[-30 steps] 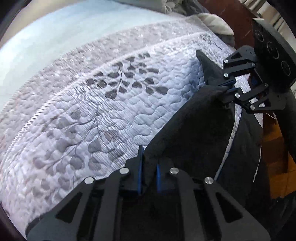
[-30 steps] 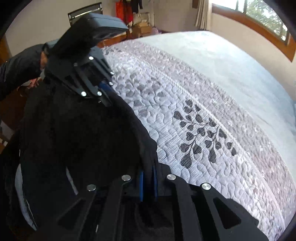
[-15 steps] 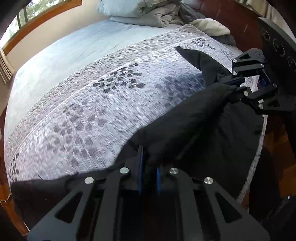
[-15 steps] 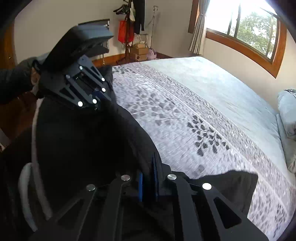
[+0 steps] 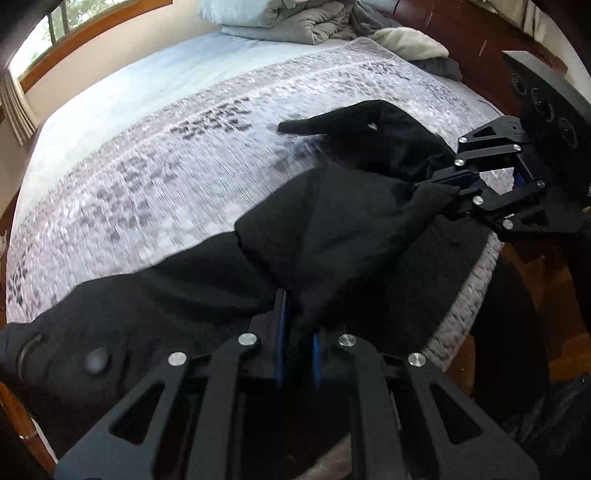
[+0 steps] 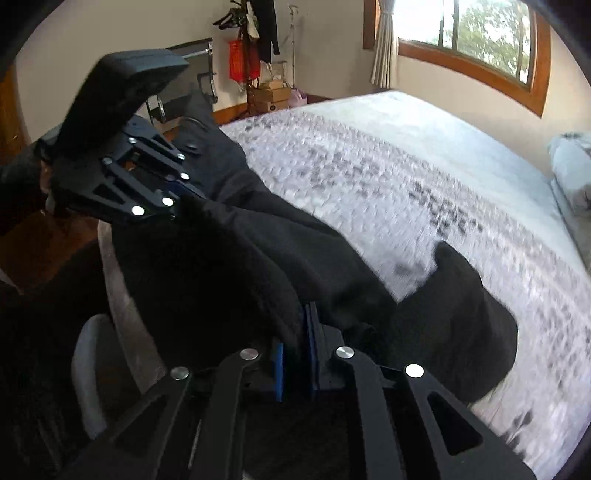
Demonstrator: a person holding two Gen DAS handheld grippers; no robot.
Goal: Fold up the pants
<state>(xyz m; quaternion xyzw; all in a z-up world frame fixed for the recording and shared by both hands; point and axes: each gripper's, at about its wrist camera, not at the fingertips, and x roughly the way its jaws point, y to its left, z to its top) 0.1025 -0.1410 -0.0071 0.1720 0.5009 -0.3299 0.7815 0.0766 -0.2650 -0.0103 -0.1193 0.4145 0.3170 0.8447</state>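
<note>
Already we had drawn the black pants [image 5: 332,221] back across the quilted bed cover [image 5: 166,177], so more cloth lay spread on it than a second earlier, which we judged as laying them flat for folding. Our left gripper [image 5: 297,332] and right gripper [image 6: 295,343] were each clamped narrow on fabric near the cover's near edge; beyond the pants the cover lay bare toward the pillows [image 5: 280,14].

- A wide bed [image 6: 424,122] fills the room, its quilted cover [image 5: 155,192] printed with grey leaves over a pale blue sheet.
- Pillows and a crumpled grey blanket [image 5: 314,26] are heaped at the head.
- A wood-framed window [image 6: 476,40] with a beige curtain [image 6: 382,44] lets in daylight; trees show outside.
- Plain cream walls [image 6: 110,33].
- A coat stand [image 6: 255,48] with dark clothes and a red bag, above stacked boxes.
- Brown wooden floor [image 5: 561,354].
</note>
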